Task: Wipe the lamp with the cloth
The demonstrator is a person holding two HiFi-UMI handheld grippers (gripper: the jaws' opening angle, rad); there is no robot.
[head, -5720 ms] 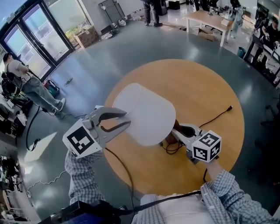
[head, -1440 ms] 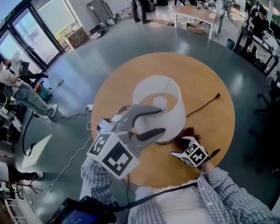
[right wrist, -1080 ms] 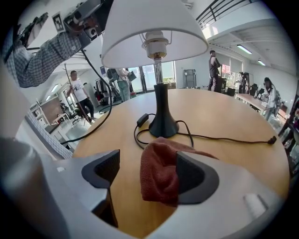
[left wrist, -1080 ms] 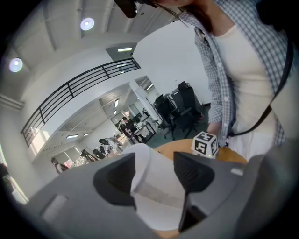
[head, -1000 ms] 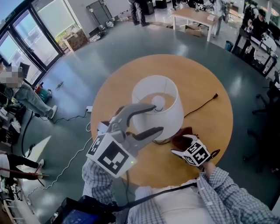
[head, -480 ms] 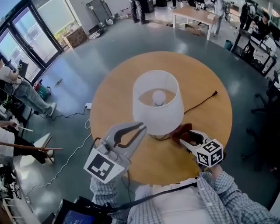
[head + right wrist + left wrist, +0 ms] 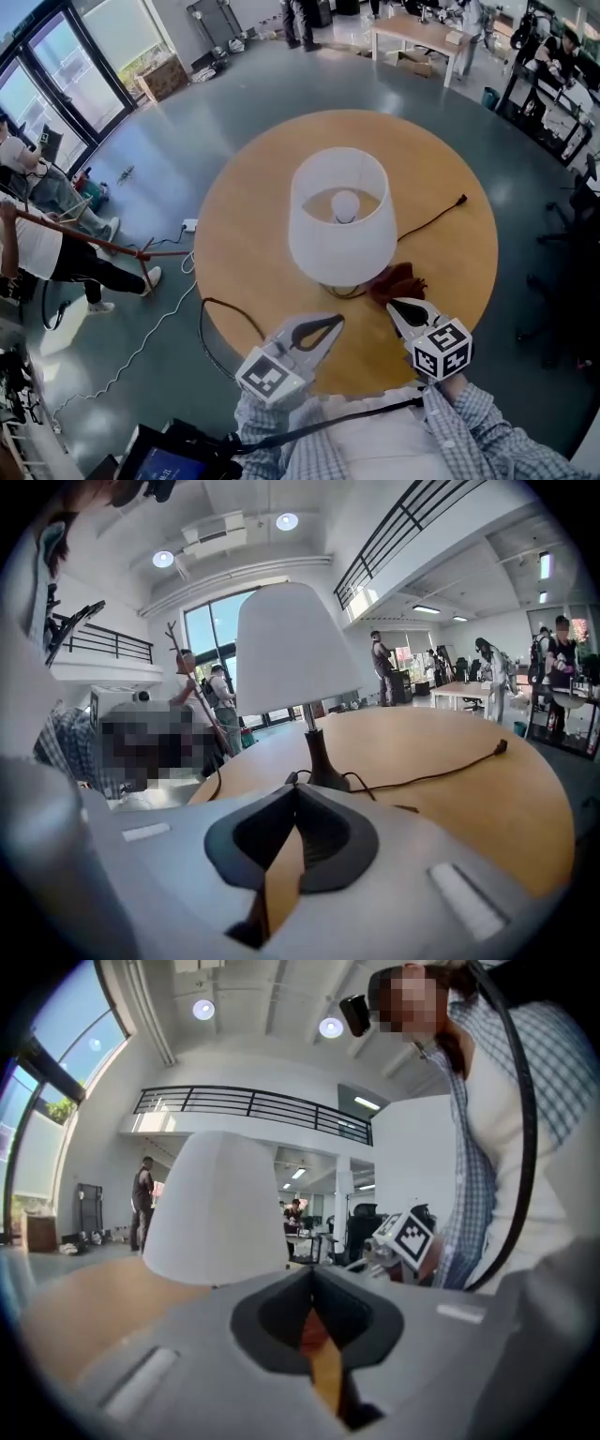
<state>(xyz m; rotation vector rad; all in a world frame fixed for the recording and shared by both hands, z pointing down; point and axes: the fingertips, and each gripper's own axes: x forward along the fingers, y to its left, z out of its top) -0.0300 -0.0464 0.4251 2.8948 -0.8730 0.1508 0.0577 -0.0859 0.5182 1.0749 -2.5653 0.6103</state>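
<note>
The lamp stands upright mid-table, its white shade (image 7: 337, 217) over a dark base (image 7: 323, 761). A brown cloth (image 7: 398, 281) lies crumpled on the wood by the base, on the near right. My right gripper (image 7: 395, 306) hovers just short of the cloth, apart from it. Its jaws have just closed and are shut on nothing. My left gripper (image 7: 337, 322) is low at the near table edge, pointing toward the lamp. Its jaws too have just closed with nothing between them. The left gripper view shows the shade (image 7: 214, 1208), and the right gripper view shows the shade (image 7: 295, 644).
The round wooden table (image 7: 244, 234) carries the lamp's black cord, which runs right to a plug (image 7: 461, 200). A cable (image 7: 217, 319) loops off the near left edge. A person with a long stick (image 7: 56, 248) stands on the floor at left.
My left gripper dropped from beside the shade to the near table edge and closed. My right gripper rose back off the cloth and closed; the cloth stays on the table.
</note>
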